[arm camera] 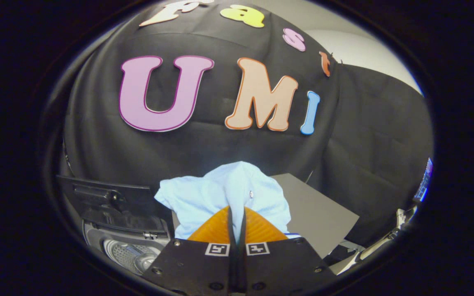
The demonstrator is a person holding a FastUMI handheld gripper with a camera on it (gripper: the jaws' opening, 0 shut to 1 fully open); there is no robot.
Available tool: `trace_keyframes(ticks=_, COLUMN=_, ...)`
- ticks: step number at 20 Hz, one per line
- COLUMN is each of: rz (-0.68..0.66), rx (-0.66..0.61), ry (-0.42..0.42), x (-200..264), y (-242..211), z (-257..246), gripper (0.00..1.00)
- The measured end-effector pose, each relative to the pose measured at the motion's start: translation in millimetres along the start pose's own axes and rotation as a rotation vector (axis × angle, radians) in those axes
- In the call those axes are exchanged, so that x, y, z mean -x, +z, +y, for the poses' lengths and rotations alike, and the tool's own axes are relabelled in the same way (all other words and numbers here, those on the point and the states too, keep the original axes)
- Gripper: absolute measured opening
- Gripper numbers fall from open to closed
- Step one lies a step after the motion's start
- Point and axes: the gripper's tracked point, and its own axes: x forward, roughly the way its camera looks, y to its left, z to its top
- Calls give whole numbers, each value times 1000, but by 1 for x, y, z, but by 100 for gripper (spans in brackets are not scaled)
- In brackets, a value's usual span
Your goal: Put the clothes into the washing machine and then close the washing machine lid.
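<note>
A light blue garment [220,193] with a small button hangs bunched up from my gripper [237,211], whose two fingers are pressed together on a fold of the cloth. The cloth is lifted off the surface and drapes to both sides of the fingers. Down to the left of the fingers sits the washing machine [128,253], its metal drum visible through the open top. Its dark lid [109,201] stands raised behind the opening.
A grey tabletop [321,218] lies beyond and to the right of the fingers. The booth's black cloth wall [368,135] closes off the back. Some white and dark fittings [379,244] sit past the table's right edge.
</note>
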Motion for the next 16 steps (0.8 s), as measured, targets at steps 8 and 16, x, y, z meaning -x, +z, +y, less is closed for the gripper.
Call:
trace_keyframes(ticks=8, rz=-58, rx=31, ry=93, x=31, y=34, z=77, gripper=0)
trace_keyframes(ticks=16, rz=-84, rx=21, ry=235, x=66, y=49, z=175, gripper=0)
